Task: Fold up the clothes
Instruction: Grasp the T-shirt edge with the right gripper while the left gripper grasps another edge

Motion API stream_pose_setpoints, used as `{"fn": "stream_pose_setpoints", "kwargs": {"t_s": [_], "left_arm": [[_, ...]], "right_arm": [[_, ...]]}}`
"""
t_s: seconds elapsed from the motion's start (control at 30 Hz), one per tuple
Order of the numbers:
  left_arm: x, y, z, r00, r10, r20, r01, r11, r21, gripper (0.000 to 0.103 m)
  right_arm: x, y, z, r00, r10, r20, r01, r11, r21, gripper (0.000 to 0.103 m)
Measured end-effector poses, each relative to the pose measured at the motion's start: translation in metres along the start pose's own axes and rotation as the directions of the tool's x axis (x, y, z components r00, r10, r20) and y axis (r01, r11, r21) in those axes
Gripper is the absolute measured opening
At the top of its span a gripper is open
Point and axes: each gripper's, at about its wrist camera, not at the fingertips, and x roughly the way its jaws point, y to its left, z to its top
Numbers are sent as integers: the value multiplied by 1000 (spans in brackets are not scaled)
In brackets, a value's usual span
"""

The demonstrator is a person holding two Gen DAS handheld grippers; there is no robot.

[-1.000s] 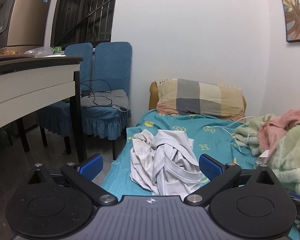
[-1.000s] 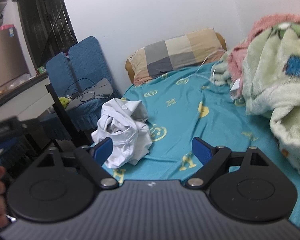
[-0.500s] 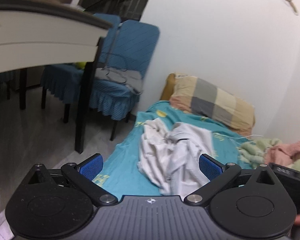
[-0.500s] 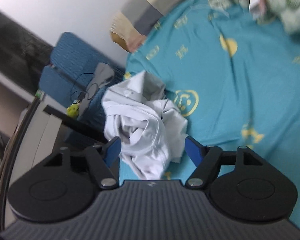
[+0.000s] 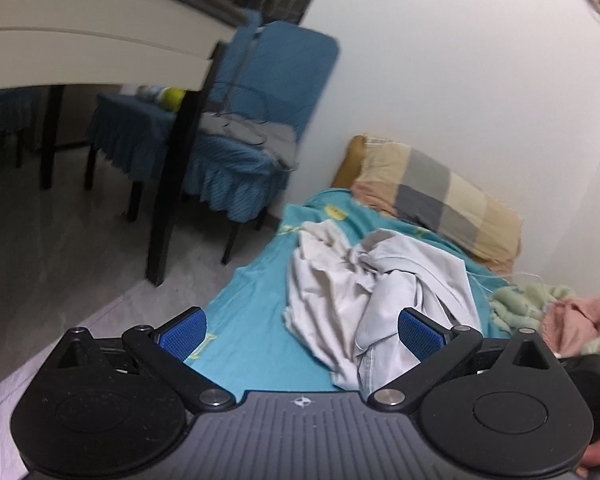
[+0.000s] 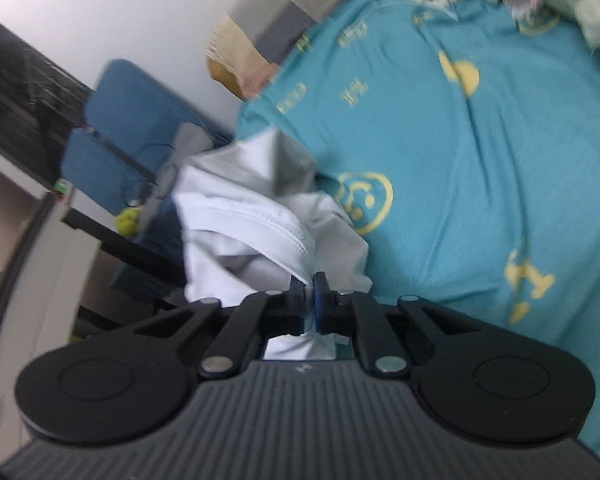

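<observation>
A crumpled white garment [image 5: 364, 292] lies in a heap near the left edge of a bed with a teal sheet [image 5: 256, 340]. My left gripper [image 5: 300, 330] is open and empty, just short of the heap, its right pad [image 5: 418, 336] against the cloth's near side. In the right wrist view the same white garment [image 6: 260, 232] lies on the teal sheet [image 6: 460, 168]. My right gripper [image 6: 308, 300] is shut on a fold of it at the near edge of the heap.
A checked pillow [image 5: 436, 196] lies at the head of the bed against the white wall. Blue chairs [image 5: 252, 120] and a white table with a dark leg [image 5: 172, 184] stand left of the bed. Green and pink blankets [image 5: 548, 312] are piled at the right.
My right gripper has moved down onto the white garment and shut on a fold of it. My left gripper has come lower and closer to the heap, still open.
</observation>
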Motion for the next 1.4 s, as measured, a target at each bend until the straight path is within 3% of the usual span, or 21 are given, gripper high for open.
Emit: {"fn": "stream_pose_setpoints", "kwargs": {"t_s": [0.27,0.4,0.5,0.6,0.73,0.8,0.9,1.03,1.13,1.23,1.4], "left_arm": [[-8,-25,-19,992,-96,-80,102,991,81,102],[-18,-50,-35,977,-167,-134,187,970,154,101],[-25,-73,-48,972,-184,-147,217,940,264,101],[-26,-96,-61,970,-194,-146,237,888,394,100],[-9,-128,-68,974,-179,-142,227,828,513,98],[5,-147,-69,978,-162,-131,208,795,570,98],[28,-174,-73,982,-148,-114,187,726,662,97],[63,-206,-88,989,-113,-98,147,608,781,96],[88,-218,-102,993,-81,-87,117,549,828,91],[107,-227,-101,997,-65,-32,63,564,823,89],[127,-242,-74,996,-57,70,-13,677,736,71]], "right_arm": [[-83,17,14,995,77,56,-70,991,-111,7],[-137,8,28,990,115,77,-104,985,-137,7],[-165,-9,32,993,84,85,-70,985,-160,7],[-169,-37,28,999,10,37,-5,991,-132,7],[-155,-82,16,998,31,-53,-28,998,49,7],[-150,-88,11,998,19,-62,-15,998,59,7],[-142,-89,9,998,5,-64,-2,999,40,7],[-137,-94,12,998,17,-60,-14,999,50,7],[-136,-99,15,998,25,-49,-22,998,66,8],[-130,-103,16,999,17,-50,-13,997,74,8],[-124,-103,19,998,14,-53,-12,999,29,7]]}}
